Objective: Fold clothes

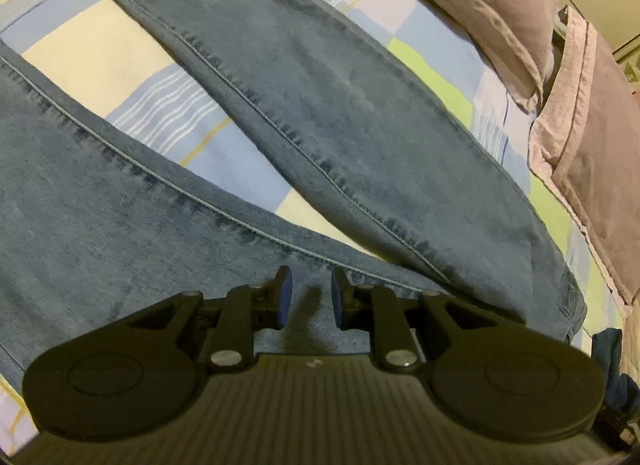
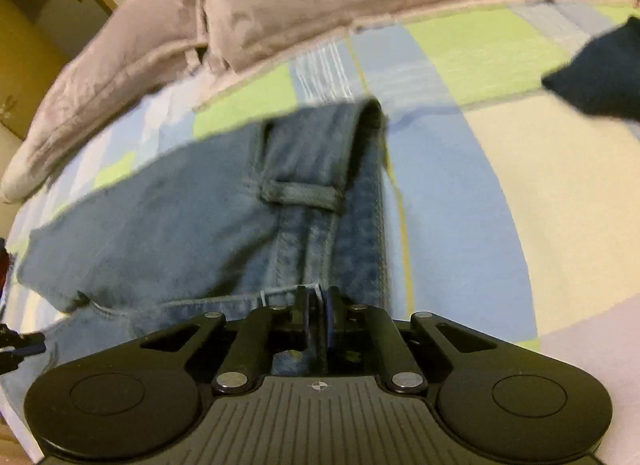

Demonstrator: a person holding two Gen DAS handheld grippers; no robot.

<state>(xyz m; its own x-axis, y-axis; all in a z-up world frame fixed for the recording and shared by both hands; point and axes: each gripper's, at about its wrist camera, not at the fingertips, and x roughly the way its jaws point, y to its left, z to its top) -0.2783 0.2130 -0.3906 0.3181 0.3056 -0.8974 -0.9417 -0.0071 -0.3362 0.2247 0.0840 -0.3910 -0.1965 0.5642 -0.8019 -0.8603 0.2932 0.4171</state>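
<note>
2 grippers over blue jeans (image 1: pixel 304 105) spread on a checked bedsheet (image 1: pixel 100 53). Left gripper (image 1: pixel 312 297): jaws narrowly parted, nothing between the blue pads (image 1: pixel 283 295), poised above the denim where the 2 legs meet. Right gripper (image 2: pixel 318 319): jaws nearly closed, pinching the jeans' waistband edge near a belt loop (image 2: pixel 302 195).

A bed covered by a checked sheet (image 1: pixel 96 49) in pale yellow, light blue, lime green and white-striped squares. A pair of blue jeans (image 1: pixel 304 77) lies directly on the sheet, its two legs spread apart with a wedge of sheet showing between them. Two mauve-grey pillows (image 1: pixel 480 1) rest side by side along the bed's edge. In the right wrist view, a dark navy cloth (image 2: pixel 600 73) lies on the sheet, apart from the jeans' waistband.
</note>
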